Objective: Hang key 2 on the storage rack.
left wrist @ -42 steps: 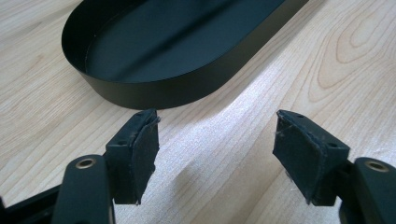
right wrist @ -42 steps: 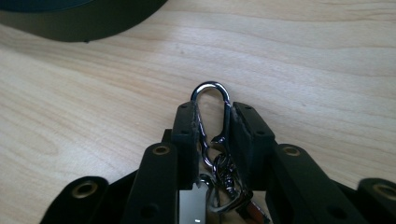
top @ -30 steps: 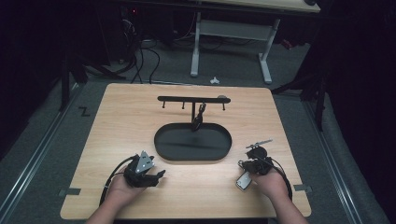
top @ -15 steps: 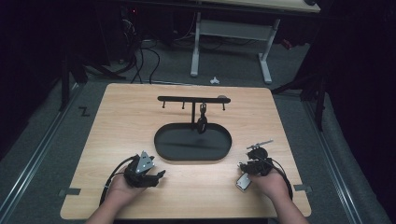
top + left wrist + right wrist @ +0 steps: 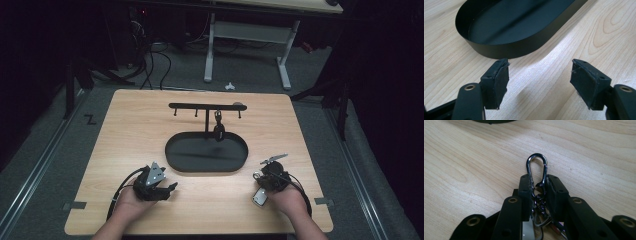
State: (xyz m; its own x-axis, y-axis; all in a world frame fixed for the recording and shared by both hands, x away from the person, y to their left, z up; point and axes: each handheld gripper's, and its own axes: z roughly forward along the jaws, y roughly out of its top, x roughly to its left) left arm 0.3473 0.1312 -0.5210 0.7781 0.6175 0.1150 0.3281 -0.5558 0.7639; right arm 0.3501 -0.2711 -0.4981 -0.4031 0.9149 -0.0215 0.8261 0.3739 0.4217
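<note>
The right tongs (image 5: 537,187) are closed on a metal clip (image 5: 537,171) with a keyring; the clip's rounded end sticks out past the pads and its lower part sits pinched between them. A short chain and a silver tag (image 5: 259,197) hang from the clip under the tongs, and the tag lies on the table (image 5: 125,130) near its front right corner. The left tongs (image 5: 539,83) are open with nothing between their pads, low over the wood near the front left corner, pointing at the black oval tray (image 5: 499,47) in the middle of the table. Behind the tray stands a black rack (image 5: 207,106) with small hooks, and one dark item (image 5: 218,131) hangs from it over the tray's rear edge
</note>
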